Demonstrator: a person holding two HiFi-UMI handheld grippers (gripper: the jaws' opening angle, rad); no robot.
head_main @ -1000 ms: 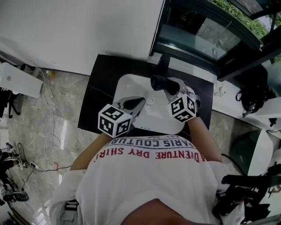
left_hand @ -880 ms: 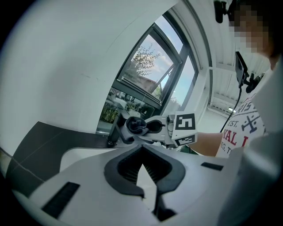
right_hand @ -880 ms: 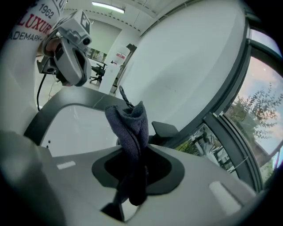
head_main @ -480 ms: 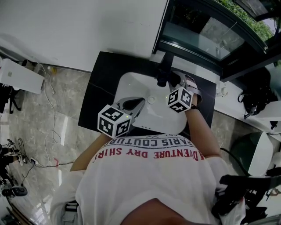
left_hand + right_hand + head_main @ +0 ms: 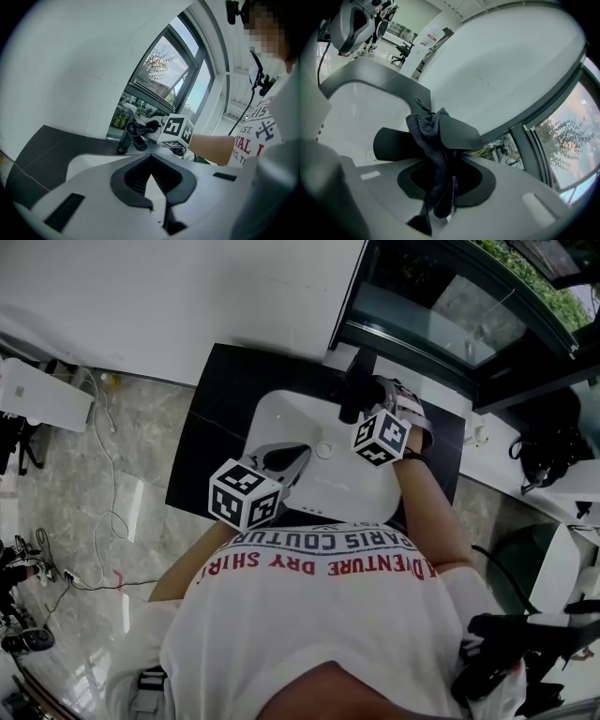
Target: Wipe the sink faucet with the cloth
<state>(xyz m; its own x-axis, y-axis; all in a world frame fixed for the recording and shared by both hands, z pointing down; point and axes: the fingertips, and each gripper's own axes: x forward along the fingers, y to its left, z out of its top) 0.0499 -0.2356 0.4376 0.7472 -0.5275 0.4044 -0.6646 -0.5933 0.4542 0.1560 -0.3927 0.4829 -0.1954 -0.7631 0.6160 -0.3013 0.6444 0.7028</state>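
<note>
Left of the faucet [image 5: 356, 382], the left gripper [image 5: 292, 456] is hovering over the near rim of the white sink [image 5: 267, 423], clenched on nothing and doing no work. It is best left there, clear of the wiping path.

At the faucet itself, the dark cloth [image 5: 433, 140] is lying bunched against the handle and over the spout. It is pinched in the right gripper [image 5: 366, 409], which is reaching in from just right of the faucet.

Wiping looks to be under way. To do it well, the grip needs to be staying tight while the cloth, not the hard jaw tips, is pressing on the metal. The strokes should be running along the spout and round the handle, since only a narrow wad of cloth is touching.
</note>
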